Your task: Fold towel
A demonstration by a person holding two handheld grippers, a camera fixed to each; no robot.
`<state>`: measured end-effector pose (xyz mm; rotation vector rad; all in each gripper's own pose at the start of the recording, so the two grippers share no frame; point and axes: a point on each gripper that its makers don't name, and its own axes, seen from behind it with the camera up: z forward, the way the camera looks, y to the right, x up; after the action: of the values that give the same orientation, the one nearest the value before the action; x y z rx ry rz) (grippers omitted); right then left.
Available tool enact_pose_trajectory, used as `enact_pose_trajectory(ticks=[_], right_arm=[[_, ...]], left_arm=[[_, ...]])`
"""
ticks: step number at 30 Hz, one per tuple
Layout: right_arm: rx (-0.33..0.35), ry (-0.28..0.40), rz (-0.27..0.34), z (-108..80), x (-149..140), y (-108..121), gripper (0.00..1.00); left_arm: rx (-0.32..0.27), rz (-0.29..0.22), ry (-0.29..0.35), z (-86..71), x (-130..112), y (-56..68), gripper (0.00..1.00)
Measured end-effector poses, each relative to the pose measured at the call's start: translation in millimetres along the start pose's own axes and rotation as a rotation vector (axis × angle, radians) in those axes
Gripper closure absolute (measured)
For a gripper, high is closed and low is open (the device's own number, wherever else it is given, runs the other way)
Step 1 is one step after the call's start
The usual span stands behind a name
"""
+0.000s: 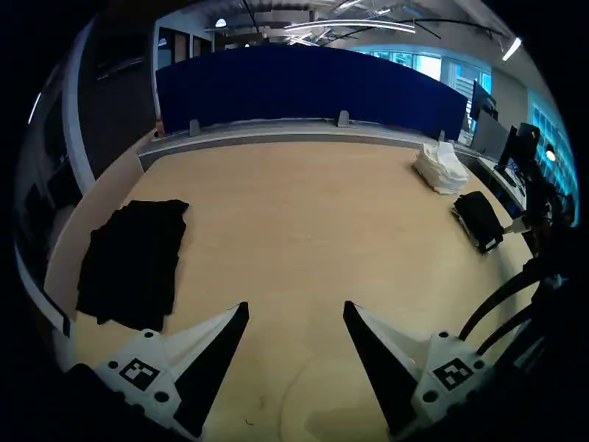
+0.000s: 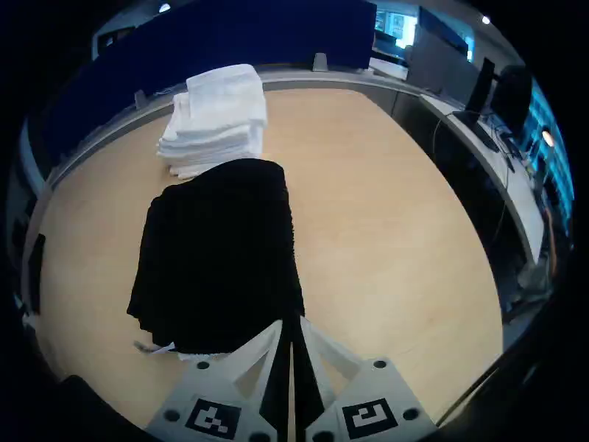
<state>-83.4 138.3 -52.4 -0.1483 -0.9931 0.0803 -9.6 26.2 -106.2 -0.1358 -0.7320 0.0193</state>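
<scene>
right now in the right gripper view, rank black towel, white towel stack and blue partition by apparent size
1. black towel, nearest the camera
2. blue partition, close to the towel, so unsure
3. white towel stack

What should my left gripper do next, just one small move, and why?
Probably swing the left gripper toward the near edge of the black towel on its left. Its jaws stand open over bare table, holding nothing, and that towel lies loosely spread, seemingly not yet folded, far from the white stack.
</scene>
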Motion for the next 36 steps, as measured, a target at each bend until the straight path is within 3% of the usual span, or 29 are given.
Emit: enact_pose_trajectory(ticks=[6, 9, 12, 15, 21, 26, 36], right_arm=[[-0.004, 0.007, 0.0, -0.9, -0.3, 1.3, 0.98], [-0.014, 0.008, -0.001, -1.7, -1.1, 2.9, 0.91], [-0.031, 0.015, -0.007, -3.6, -2.4, 6.5, 0.76], [-0.054, 0.025, -0.005, -7.0, -3.7, 12.9, 0.53], [-0.071, 0.04, 0.008, -15.1, -8.9, 21.3, 0.33], [-0.073, 0.074, -0.001, -23.1, -8.7, 20.7, 0.02], [-0.064, 0.136, -0.026, -38.3, 3.9, 6.8, 0.0]], left_arm=[[0.0, -0.004, 0.0, 0.8, -1.3, -0.1, 0.04], [-0.001, -0.001, 0.0, 0.8, -0.9, -0.1, 0.04], [-0.001, 0.002, 0.001, 0.2, 0.3, -0.7, 0.04], [-0.001, 0.0, 0.002, 0.0, 1.0, -1.4, 0.04], [-0.003, -0.003, 0.003, -0.2, 1.0, -1.6, 0.04], [-0.005, -0.001, 0.007, 0.2, 2.0, -0.4, 0.04], [-0.01, -0.001, 0.014, -3.0, 3.7, 0.9, 0.04]])
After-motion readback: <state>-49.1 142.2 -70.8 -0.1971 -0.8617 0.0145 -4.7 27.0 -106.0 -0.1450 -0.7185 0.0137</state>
